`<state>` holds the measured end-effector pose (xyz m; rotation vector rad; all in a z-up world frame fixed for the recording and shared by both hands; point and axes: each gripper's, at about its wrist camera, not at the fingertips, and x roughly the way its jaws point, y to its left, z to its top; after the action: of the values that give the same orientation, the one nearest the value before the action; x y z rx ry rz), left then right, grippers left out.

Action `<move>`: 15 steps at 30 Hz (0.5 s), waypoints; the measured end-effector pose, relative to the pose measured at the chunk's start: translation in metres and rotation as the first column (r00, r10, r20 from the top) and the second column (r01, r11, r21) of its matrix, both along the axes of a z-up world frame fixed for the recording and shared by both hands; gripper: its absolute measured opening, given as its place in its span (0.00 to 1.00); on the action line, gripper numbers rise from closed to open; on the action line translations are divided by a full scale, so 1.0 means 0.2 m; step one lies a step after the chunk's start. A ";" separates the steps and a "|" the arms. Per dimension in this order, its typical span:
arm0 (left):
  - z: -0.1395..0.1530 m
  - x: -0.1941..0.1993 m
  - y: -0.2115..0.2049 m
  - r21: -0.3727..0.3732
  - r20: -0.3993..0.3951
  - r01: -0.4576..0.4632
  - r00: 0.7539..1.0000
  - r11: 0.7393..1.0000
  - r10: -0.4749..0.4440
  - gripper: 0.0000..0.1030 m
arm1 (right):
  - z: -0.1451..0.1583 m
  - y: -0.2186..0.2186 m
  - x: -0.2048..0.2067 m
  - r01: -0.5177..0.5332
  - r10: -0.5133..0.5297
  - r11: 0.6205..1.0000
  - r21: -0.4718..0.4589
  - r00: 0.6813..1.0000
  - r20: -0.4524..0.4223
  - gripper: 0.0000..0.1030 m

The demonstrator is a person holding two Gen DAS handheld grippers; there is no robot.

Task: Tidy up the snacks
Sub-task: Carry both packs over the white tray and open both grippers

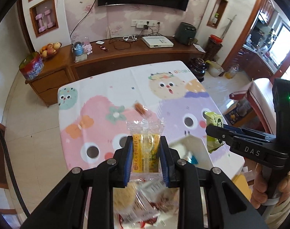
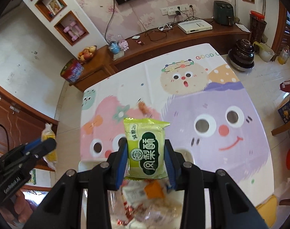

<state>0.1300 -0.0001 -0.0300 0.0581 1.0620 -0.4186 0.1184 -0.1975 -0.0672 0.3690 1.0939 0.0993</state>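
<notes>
Snacks lifted for sorting: my left gripper (image 1: 146, 152) clamps a yellow packet (image 1: 146, 148), my right gripper (image 2: 146, 158) a green packet (image 2: 146, 150), above a possibly white tray (image 2: 183, 152).

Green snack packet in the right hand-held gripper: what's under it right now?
Below the green snack packet lies a blurred heap of wrapped snacks, clear, white and orange wrappers with red bits, beside a white container. The right hand-held gripper hides the heap's edges.

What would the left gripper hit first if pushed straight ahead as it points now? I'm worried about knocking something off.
Probably the small orange-wrapped snack lying on the table, ahead of the left gripper and its yellow snack packet. Depth is unclear: it could meet bare tablecloth first.
</notes>
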 end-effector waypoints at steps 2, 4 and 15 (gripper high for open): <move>-0.01 -0.10 -0.01 -0.004 -0.001 0.019 1.000 1.000 -0.019 0.23 | 0.01 0.02 -0.07 -0.004 0.004 1.000 -0.005 1.000 0.011 0.35; -0.04 -0.16 -0.02 0.006 0.004 0.041 0.999 0.999 -0.041 0.23 | 0.03 0.04 -0.16 -0.004 0.005 1.000 -0.027 1.000 0.026 0.35; -0.25 -0.40 -0.10 0.113 -0.031 0.123 0.992 0.986 -0.120 0.24 | 0.03 0.13 -0.42 0.006 0.000 0.994 -0.107 0.998 0.059 0.36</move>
<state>0.0508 -0.0199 -0.0807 0.2213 1.1095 -0.4690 0.0342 -0.1716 -0.0611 0.2697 1.0363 0.0484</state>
